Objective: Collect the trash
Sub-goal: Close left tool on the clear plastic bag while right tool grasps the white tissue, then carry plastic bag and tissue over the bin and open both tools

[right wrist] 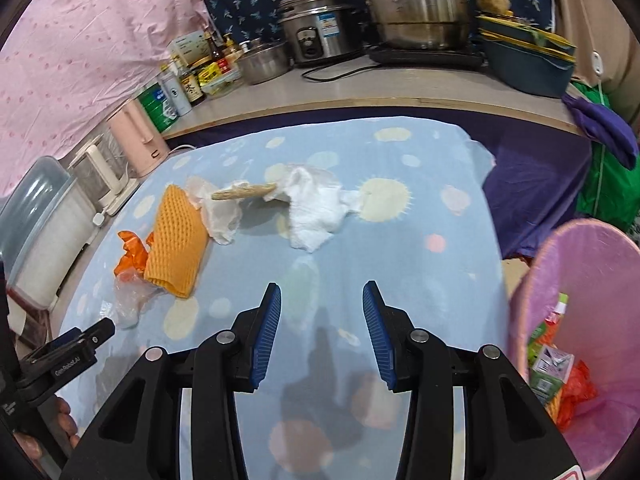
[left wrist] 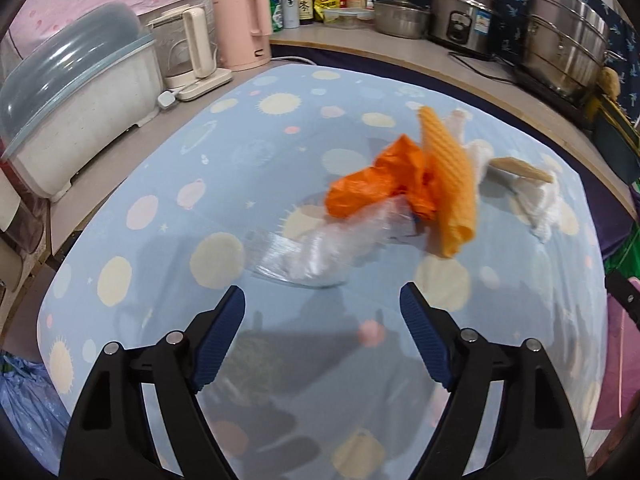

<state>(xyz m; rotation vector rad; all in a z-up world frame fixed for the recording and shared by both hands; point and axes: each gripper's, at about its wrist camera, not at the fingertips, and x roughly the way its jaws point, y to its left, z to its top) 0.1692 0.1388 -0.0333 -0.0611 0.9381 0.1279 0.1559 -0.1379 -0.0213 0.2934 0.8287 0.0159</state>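
The left tool (left wrist: 322, 310) is hovering wide and empty just short of the clear plastic wrap (left wrist: 316, 254). The right tool (right wrist: 322, 308) is gaping narrower, empty, near the white tissue (right wrist: 316, 210); the pink bin (right wrist: 600, 320) is sitting beside the counter (right wrist: 420, 280).

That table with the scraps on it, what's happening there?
A person is clearing trash off the blue spotted tablecloth with a hand-held claw in each hand. Both the left claw and right claw are open and empty. An orange foam net, an orange bag, clear plastic and white tissue lie there uncollected. A pink bin beside the table already holds some rubbish.
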